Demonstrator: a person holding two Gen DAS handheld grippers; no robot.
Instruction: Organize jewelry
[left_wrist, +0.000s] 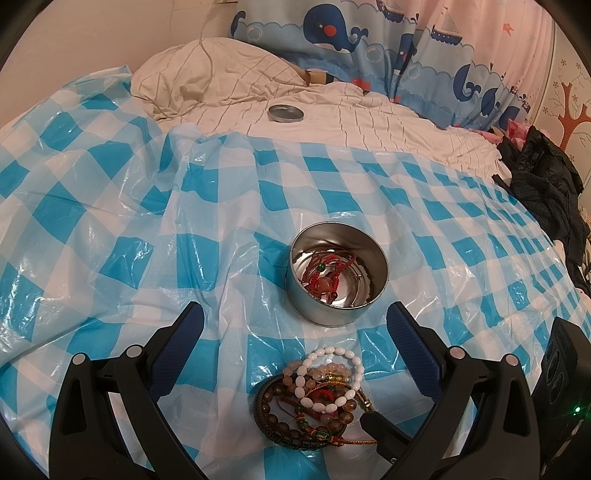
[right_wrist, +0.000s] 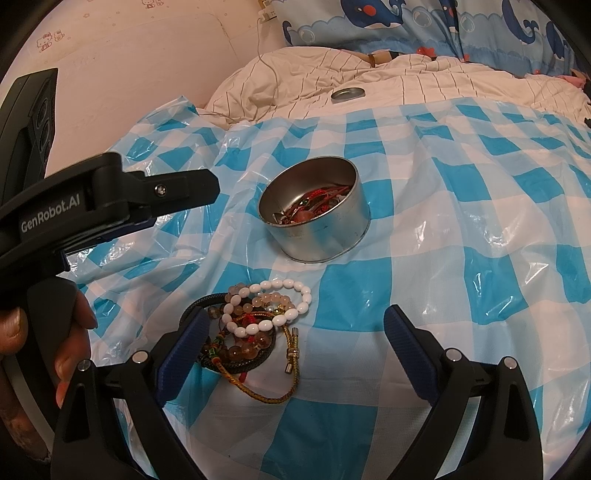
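In the left wrist view, the left tongs (left_wrist: 295, 328) stand wide apart and grip nothing, with the bracelet pile (left_wrist: 314, 395) lying between the fingers at about 6 o'clock on the blue checked plastic sheet (left_wrist: 110, 229) that covers the bed. The open metal tin (left_wrist: 338, 273) sits just past the pile at 12 o'clock from it, already holding a tangle of red cord pieces; its lid (left_wrist: 285, 113) lies well apart on the striped quilt (left_wrist: 221, 81) at 12 o'clock. The step in hand looks like picking one bracelet and dropping it in the tin. To do it well, the person should take the topmost piece, the white bead bracelet (left_wrist: 332, 376), pinching a single strand at its free edge so the rest does not lift with it. In the right wrist view, the right tongs (right_wrist: 295, 332) are also spread and empty, the pile (right_wrist: 251, 328) lying against the left finger, the tin (right_wrist: 314, 214) at 12 o'clock, and the gold woven cord (right_wrist: 269, 384) trailing toward 6 o'clock. Counted: one tin, one lid, one white bracelet, one gold cord, one dark braided band (right_wrist: 199, 302), at least two amber or pink bead strands; the tangle hides an exact total.
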